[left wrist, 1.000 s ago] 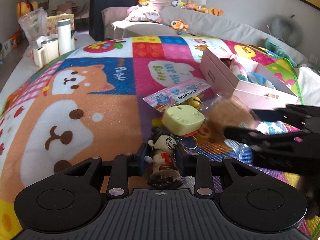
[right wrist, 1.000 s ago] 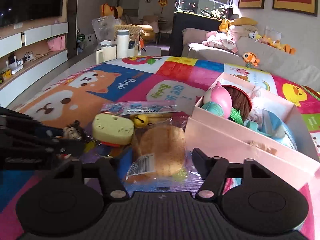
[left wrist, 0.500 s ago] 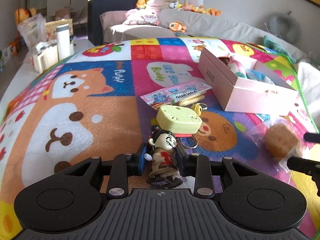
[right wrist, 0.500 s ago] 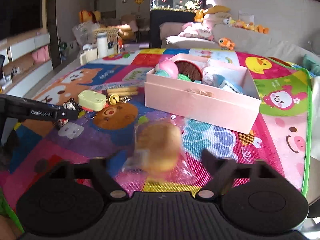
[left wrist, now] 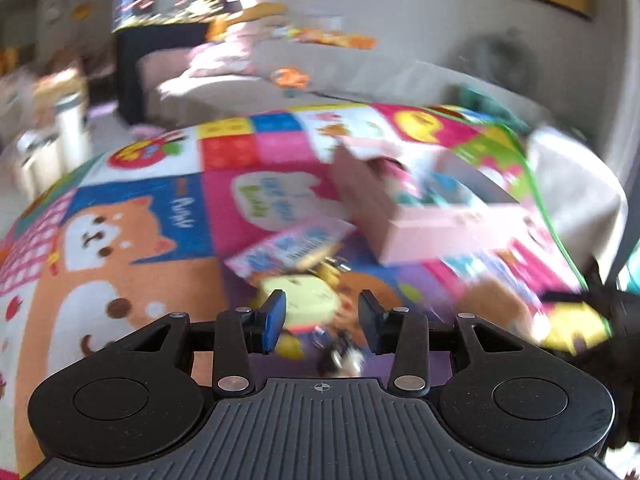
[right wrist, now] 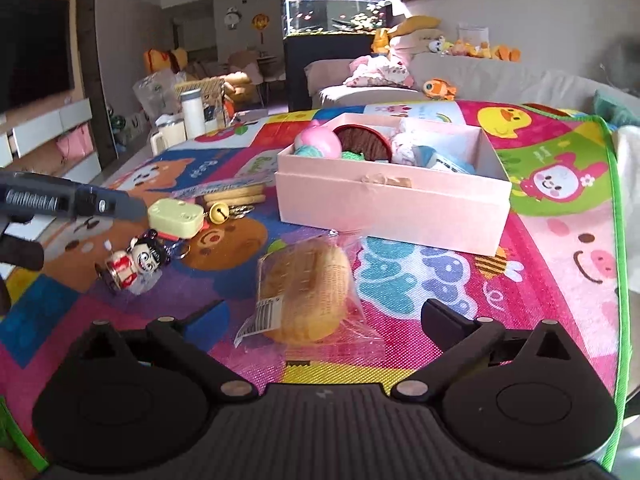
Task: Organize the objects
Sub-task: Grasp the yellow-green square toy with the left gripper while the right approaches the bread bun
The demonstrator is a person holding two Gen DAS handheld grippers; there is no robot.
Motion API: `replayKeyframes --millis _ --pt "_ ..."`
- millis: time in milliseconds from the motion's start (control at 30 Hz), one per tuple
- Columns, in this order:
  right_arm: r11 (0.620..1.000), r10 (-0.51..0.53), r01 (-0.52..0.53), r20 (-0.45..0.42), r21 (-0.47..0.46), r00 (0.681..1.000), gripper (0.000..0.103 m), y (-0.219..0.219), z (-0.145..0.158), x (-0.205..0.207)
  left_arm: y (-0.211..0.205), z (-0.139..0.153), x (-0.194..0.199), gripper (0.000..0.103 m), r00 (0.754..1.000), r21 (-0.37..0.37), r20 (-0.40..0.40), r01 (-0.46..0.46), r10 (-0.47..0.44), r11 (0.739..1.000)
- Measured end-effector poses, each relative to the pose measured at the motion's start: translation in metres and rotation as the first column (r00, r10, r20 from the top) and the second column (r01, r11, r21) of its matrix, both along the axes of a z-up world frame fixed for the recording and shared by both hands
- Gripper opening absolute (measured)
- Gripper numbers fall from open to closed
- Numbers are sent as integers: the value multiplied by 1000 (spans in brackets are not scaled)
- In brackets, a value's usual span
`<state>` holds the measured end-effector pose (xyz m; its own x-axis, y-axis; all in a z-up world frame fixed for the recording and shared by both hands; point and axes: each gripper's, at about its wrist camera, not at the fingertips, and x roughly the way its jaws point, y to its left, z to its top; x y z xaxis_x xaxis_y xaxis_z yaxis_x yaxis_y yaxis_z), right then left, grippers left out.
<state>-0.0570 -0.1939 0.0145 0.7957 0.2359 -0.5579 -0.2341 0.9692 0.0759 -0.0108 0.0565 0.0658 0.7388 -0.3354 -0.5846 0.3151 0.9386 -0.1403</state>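
My left gripper [left wrist: 322, 320] hangs above the colourful play mat [left wrist: 132, 280]; its jaws are opening and nothing is pressed between them. The small figurine keychain [right wrist: 134, 264] lies tilted on the mat just below it, blurred in the left wrist view. One left finger [right wrist: 100, 204] juts in from the left of the right wrist view. My right gripper [right wrist: 320, 314] is wide open. The wrapped bread [right wrist: 304, 292] lies on the mat between its fingers, untouched by the pads. A pink box [right wrist: 392, 200] with several toys stands behind the bread.
A yellow cheese-shaped toy [right wrist: 176, 218], a gold bell [right wrist: 219, 212] and a biscuit packet [right wrist: 232, 192] lie left of the box. A white bottle [right wrist: 192, 114] and a cup stand beyond the mat's far left. The mat's green edge [right wrist: 618, 280] runs down the right. A sofa stands behind.
The left jaws have parted and let go of the figurine, which now lies on the mat, and the gripper has risen. The right jaws opened wide, leaving the bread on the mat.
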Motion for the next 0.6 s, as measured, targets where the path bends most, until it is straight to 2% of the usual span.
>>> replayKeyframes --millis 167,233,300,367,467,533,600 --pt "999 -21 21 1 43 1000 103 -7 1 1 12 -12 42 43 983 -87 -104 -158 149 984" --pt "998 -28 27 6 50 1000 103 -8 1 0 11 -20 50 44 979 -114 -157 -150 131 982" --pt "998 -31 31 8 54 999 103 -8 1 0 2 -24 49 44 980 -112 -187 -88 66 990" --pt "998 -30 29 8 57 1000 103 -8 0 0 -13 -27 42 46 984 -73 -180 -6 -7 997" --pt "998 -28 27 2 60 1000 103 -8 0 1 -33 -33 35 43 980 -5 -183 81 -81 997" --pt "998 -31 31 4 60 1000 103 -8 1 0 -47 -37 30 43 981 75 -153 135 -122 988" --pt "998 -34 33 6 60 999 103 -8 0 0 -61 -39 23 43 976 163 -127 194 -175 967"
